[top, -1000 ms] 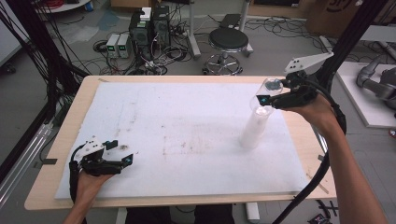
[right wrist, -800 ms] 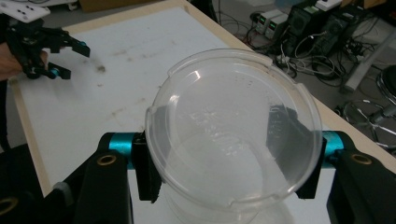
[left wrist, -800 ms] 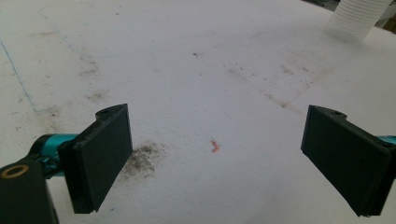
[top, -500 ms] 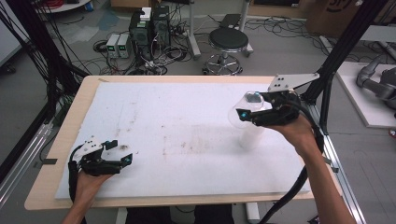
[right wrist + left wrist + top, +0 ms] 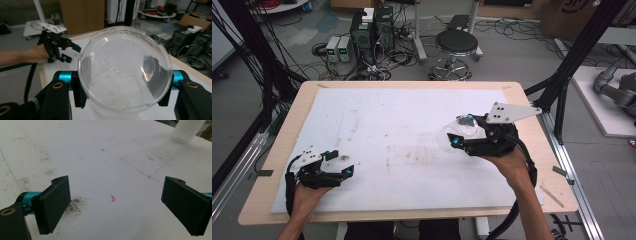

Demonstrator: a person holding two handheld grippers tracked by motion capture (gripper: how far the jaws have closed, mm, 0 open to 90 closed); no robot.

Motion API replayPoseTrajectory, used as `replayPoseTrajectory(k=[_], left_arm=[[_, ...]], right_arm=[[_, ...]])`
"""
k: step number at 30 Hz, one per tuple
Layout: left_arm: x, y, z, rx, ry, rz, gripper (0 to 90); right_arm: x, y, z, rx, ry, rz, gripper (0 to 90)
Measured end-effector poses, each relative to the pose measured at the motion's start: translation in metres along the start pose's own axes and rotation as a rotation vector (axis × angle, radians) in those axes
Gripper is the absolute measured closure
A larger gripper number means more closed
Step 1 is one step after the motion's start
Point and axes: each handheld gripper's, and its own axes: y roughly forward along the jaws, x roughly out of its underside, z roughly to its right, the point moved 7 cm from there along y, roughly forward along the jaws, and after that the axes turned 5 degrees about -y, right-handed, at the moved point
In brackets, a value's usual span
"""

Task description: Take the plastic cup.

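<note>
Claw work, near to far. Near left: left claw (image 5: 343,165) gaping wide over bare white surface (image 5: 402,125), gripping nothing. Farther right: right claw (image 5: 462,131) clamped on clear plastic cup (image 5: 125,72), tipped on its side, mouth leftward, above the surface. Probably light, thin-walled, slick, easily crushed. Best gripped gently across the wall just below the stiffer rim.

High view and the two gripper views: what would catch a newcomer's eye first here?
The clear plastic cup clamped between the right gripper's jaws, mouth toward that gripper's camera, held over the right side of the stained white table cover. Next, the left gripper near the front left corner, jaws wide open with nothing between them. A white ribbed stack stands at the left gripper view's top right.
</note>
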Motion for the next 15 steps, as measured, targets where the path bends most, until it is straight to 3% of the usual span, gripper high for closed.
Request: replayPoseTrajectory(k=[10,15], left_arm=[[0.0,0.0,-0.001,0.009,-0.011,0.0,8.7],[0.0,0.0,0.0,0.012,-0.001,-0.002,8.7]], right_arm=[[0.01,0.02,-0.016,-0.082,-0.014,0.06,41.5],[0.011,0.029,-0.027,-0.148,-0.028,0.104,41.5]])
